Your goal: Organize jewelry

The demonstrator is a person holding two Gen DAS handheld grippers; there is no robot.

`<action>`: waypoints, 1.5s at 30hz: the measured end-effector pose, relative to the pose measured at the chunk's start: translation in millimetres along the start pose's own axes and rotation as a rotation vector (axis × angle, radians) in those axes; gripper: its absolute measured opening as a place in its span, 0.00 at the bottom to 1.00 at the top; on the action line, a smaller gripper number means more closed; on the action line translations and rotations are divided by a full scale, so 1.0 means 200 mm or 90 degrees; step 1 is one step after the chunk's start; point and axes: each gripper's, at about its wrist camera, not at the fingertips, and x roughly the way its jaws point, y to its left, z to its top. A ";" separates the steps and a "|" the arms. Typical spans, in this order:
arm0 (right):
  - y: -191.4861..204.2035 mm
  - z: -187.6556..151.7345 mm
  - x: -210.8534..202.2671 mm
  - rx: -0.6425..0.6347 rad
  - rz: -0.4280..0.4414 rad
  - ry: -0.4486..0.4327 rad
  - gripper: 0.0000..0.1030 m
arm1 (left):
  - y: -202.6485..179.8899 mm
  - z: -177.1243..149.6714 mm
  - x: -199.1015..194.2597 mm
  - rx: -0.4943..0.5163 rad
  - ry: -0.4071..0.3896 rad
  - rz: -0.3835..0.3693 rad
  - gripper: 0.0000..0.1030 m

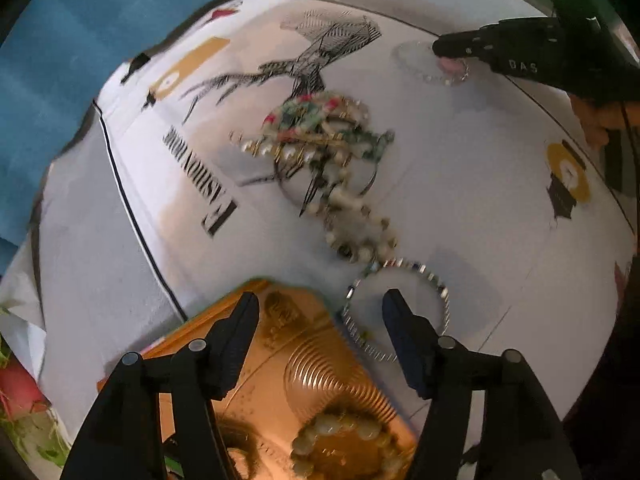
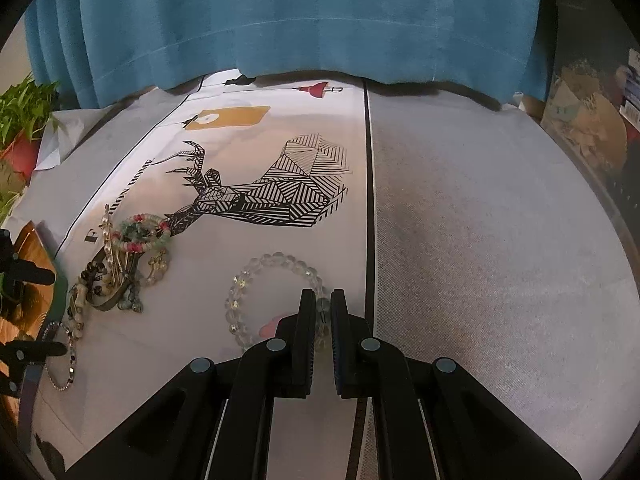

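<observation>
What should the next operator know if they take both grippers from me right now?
Right gripper: shut on the clear bead bracelet, pinching its near edge on the cloth.
Left gripper: open, holding nothing, poised over the gold box edge and the rhinestone bangle.
Done: one cream bead bracelet lies in the box.
Left: the clear bracelet, the bangle, and the tangled pile of bracelets in the middle of the cloth, none boxed yet.

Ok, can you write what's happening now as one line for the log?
right gripper: shut on clear bracelet | left gripper: open, above gold box and rhinestone bangle | pile: on cloth
</observation>
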 end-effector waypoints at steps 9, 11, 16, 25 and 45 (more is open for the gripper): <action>-0.01 0.00 0.00 -0.010 -0.003 -0.005 0.08 | 0.13 -0.09 0.02 -0.052 0.013 0.036 0.96; -0.01 0.00 0.00 -0.010 -0.003 -0.005 0.08 | 0.05 -0.06 -0.01 0.016 -0.013 0.060 0.96; 0.00 -0.01 0.00 -0.013 -0.001 -0.006 0.08 | -0.16 0.00 0.03 0.219 -0.042 0.112 0.96; -0.01 -0.02 -0.01 -0.017 0.002 -0.011 0.08 | -0.03 0.02 0.00 0.196 -0.027 0.057 0.30; 0.00 -0.01 0.00 -0.030 -0.004 -0.013 0.08 | -0.01 0.04 0.00 0.156 -0.006 -0.002 0.37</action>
